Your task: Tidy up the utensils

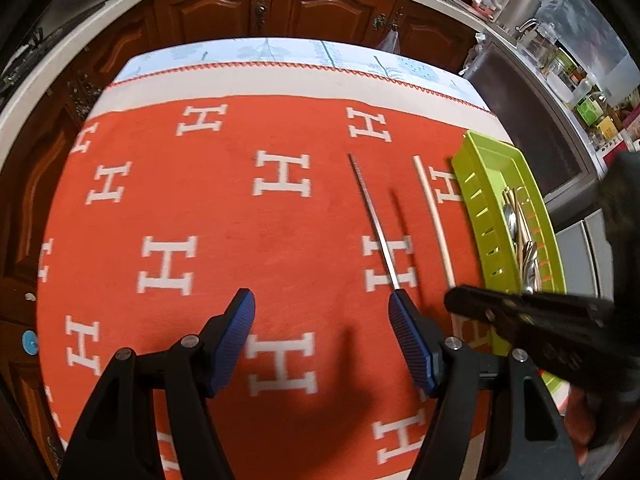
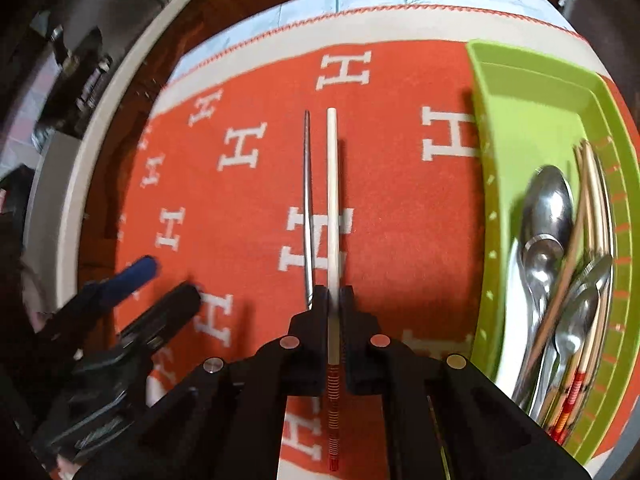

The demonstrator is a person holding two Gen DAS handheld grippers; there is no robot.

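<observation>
Your right gripper (image 2: 334,300) is clamped on the white chopstick (image 2: 332,200), which lies over the orange cloth (image 2: 400,220) just left of the green tray (image 2: 520,92). Lift it level, then carry it over the tray wall (spoons (image 2: 548,208) already lie inside). Your left gripper (image 1: 322,308) stands open and empty beside the metal chopstick (image 1: 374,220).

Both views are evenly and brightly lit. Soft shadows are cast on the cloth (image 1: 304,216). Edges are bent by fisheye distortion and smeared by motion blur.
</observation>
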